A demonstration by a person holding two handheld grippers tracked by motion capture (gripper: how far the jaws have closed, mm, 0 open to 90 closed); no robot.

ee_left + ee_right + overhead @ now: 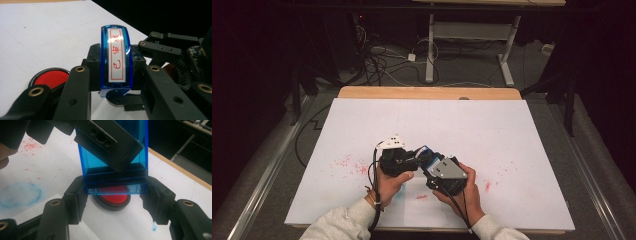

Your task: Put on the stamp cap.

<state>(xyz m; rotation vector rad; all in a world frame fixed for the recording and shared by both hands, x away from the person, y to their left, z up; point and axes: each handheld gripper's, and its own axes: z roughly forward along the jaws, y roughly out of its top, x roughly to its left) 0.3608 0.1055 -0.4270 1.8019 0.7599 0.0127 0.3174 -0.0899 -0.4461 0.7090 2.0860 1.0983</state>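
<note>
Stamp (116, 58), a blue clear-bodied one with red characters on its face, sits between the two grippers just above the counter (492, 130), over a round red ink pad (112, 196). On the left, the left gripper (399, 161) pinches the stamp's body across its sides. On the right, the right gripper (113, 195) is spread, its jaws flanking the stamp's lower end without touching. To ink it well, I'd lower it squarely onto the pad, keeping the face flat, and press evenly.
</note>
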